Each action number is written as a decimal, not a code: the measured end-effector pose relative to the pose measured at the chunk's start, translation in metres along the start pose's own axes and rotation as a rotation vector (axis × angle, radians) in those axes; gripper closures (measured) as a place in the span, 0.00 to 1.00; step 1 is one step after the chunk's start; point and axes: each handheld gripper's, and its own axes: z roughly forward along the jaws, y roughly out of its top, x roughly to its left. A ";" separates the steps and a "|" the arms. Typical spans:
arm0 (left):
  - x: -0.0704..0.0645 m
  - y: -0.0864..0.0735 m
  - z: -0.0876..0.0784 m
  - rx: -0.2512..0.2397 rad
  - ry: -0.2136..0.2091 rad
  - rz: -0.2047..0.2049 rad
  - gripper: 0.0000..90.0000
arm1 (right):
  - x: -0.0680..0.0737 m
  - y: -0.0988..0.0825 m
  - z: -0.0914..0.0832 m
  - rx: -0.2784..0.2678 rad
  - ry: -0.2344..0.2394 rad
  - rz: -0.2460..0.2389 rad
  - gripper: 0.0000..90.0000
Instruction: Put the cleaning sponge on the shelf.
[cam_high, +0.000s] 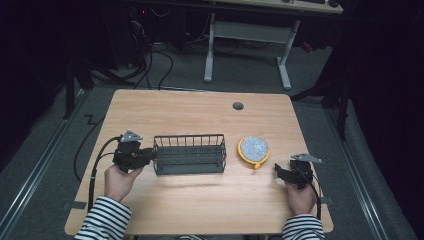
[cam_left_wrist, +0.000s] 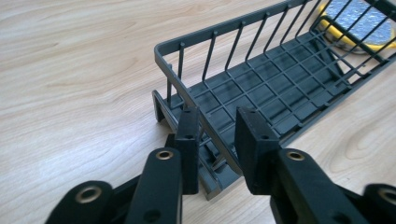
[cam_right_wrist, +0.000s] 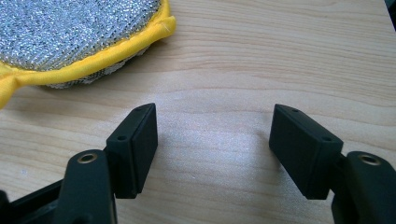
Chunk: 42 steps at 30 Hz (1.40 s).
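Nearest the table's (cam_high: 200, 200) near edge, two hands in striped sleeves each hold a gripper. The left hand (cam_high: 120, 181) lies near the left edge, its left gripper (cam_high: 148, 155) pointing level toward the right, at the basket's left end. In the left gripper view its jaws straddle the corner of that end: the pads (cam_left_wrist: 189, 135) sit on either side of the end wall's rim and lower frame, clenched on the basket. The right hand (cam_high: 299, 196) rests near the near right corner, palm down on the table. The right gripper (cam_high: 276, 171) points left and slightly away, toward the sponge, and is released; its jaws stand wide apart over bare wood with nothing between them, as the right gripper view shows.

Farther in, about mid-table, the basket (cam_high: 189, 155) is a dark wire tray with low barred walls and a grid floor, long side parallel to the near edge. It is empty; only the grid shows inside.

Just beside its right end, apart from it, lies the sponge (cam_high: 254, 150), a round silvery scouring pad with a yellow rim, flat on the table. It sits just beyond the right gripper, untouched.

Toward the far edge is a small dark grommet (cam_high: 238, 106).
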 end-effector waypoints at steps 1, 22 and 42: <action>-0.001 0.001 0.000 0.001 -0.006 0.007 0.82 | 0.000 0.000 0.000 0.000 0.000 0.000 0.36; -0.011 0.007 0.010 -0.002 -0.058 0.046 0.84 | 0.001 0.000 0.000 0.004 -0.001 0.001 0.36; -0.017 0.019 0.013 -0.019 -0.095 0.043 0.66 | 0.001 0.000 0.000 0.003 0.002 0.000 0.36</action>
